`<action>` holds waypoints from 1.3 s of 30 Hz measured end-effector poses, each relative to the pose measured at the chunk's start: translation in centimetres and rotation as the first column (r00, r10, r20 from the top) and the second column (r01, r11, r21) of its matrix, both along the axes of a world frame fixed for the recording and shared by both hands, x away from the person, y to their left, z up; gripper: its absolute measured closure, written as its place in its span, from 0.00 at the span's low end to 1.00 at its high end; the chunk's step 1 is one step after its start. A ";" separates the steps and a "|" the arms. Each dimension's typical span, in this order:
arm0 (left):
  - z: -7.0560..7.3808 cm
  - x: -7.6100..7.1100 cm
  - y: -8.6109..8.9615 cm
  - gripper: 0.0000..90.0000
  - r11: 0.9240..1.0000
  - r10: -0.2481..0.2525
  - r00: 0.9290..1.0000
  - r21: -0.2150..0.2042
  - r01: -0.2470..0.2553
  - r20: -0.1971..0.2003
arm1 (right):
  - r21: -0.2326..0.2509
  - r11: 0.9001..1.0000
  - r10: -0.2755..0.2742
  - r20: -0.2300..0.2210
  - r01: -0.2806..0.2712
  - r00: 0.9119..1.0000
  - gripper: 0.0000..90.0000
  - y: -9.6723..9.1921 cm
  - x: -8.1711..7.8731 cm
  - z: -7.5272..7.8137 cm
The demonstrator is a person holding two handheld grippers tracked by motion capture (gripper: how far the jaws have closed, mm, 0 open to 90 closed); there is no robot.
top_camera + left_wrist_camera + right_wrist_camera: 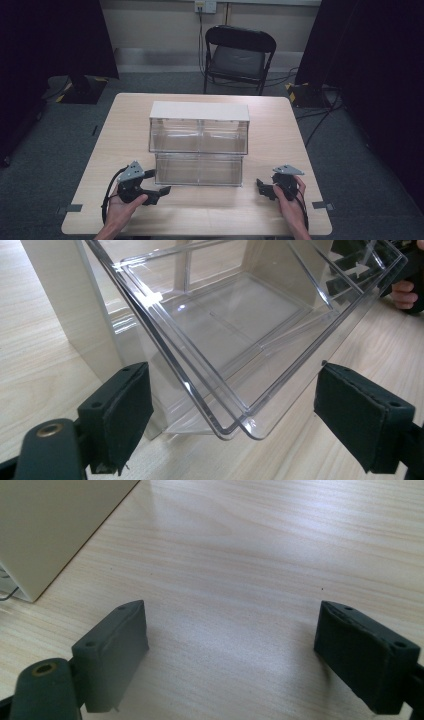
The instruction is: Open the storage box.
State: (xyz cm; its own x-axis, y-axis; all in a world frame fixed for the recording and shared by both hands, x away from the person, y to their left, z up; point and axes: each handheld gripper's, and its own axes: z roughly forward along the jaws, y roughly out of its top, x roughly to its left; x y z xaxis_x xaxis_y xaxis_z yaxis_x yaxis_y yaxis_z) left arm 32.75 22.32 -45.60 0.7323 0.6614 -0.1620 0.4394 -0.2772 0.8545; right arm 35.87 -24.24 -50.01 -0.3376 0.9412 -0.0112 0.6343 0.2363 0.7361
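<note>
High view showed a cabinet [199, 127] of clear drawers at the middle of the table [280, 210], with the lower drawer [199, 170] pulled out toward the person. The left gripper [162, 190] sat just beside that drawer's front left corner; the right gripper [261, 188] sat near its front right corner, apart from it.

Left gripper view showed the jaws apart, the drawer's corner [235, 427] between them but untouched by either pad [122, 410]. Right gripper view showed its jaws apart over bare table, clamped on nothing.

Recommended procedure, as judged: advance the left gripper until the pads straddle the front wall, close squarely on it, then move the drawer straight along its runners. Steady the cabinet with the right gripper to prevent sliding.

Clear walls made the drawer's edges and runners hard to trace. Whether the drawer held anything small could not be confirmed.
</note>
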 end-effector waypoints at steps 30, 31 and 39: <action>0.6 0.3 -0.2 0.16 1.000 0.014 1.000 -0.001 -0.014 0.023 | -0.001 1.000 0.009 -0.001 -0.009 1.000 0.13 0.0 0.1 0.0; 0.6 0.3 -0.2 0.16 1.000 0.014 1.000 -0.001 -0.014 0.023 | -0.001 1.000 0.009 -0.001 -0.009 1.000 0.13 0.0 0.1 0.0; 0.8 0.4 -0.4 0.13 1.000 0.028 0.999 -0.009 -0.027 0.036 | -0.001 1.000 0.010 -0.002 -0.010 1.000 0.13 0.0 0.1 0.0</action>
